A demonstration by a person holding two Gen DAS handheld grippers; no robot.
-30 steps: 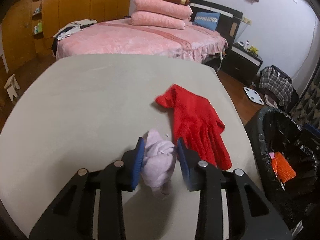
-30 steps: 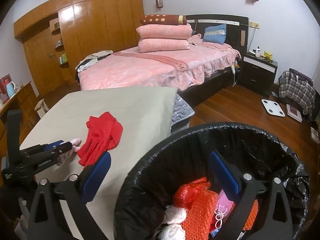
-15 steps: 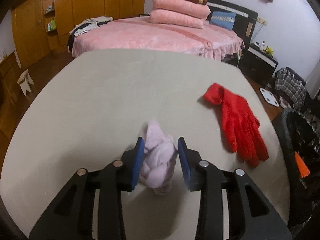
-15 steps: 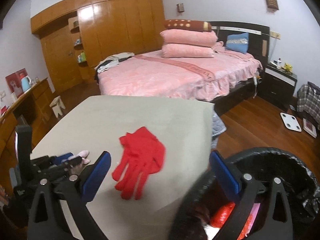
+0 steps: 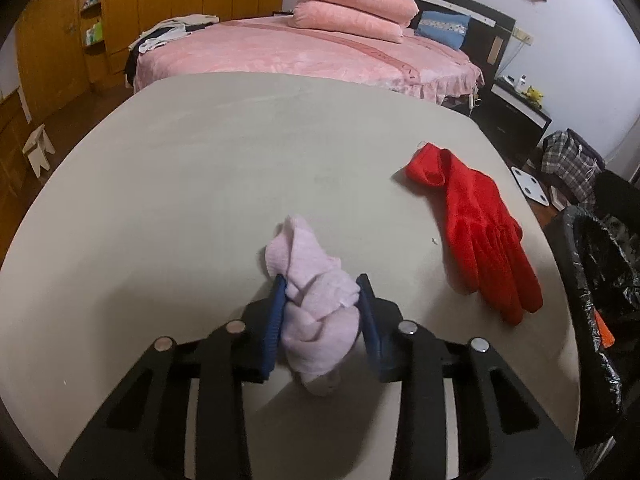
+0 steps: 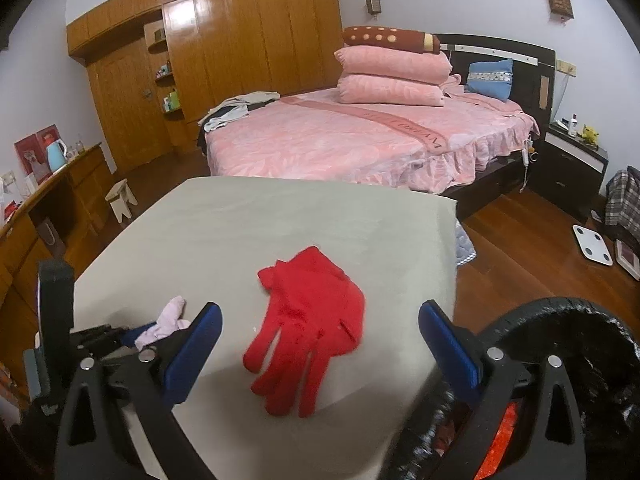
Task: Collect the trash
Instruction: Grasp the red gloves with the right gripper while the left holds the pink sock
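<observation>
The left gripper [image 5: 322,312] was clamped on a crumpled pale pink cloth [image 5: 316,308], its blue pads pressed against both sides of the bundle just above the grey table [image 5: 200,168]. The right gripper [image 6: 320,354] hung with its jaws spread wide and nothing between them, above a red glove [image 6: 310,328] lying flat near the table's right edge. Just beside that edge stood a black-lined trash bin [image 5: 596,280], with orange and red scraps visible inside, suggesting that some rubbish had already been collected. By the look of it, the job was well advanced: the pink cloth was in hand but not yet binned, and the glove, untouched on the table, remained to be picked up.
</observation>
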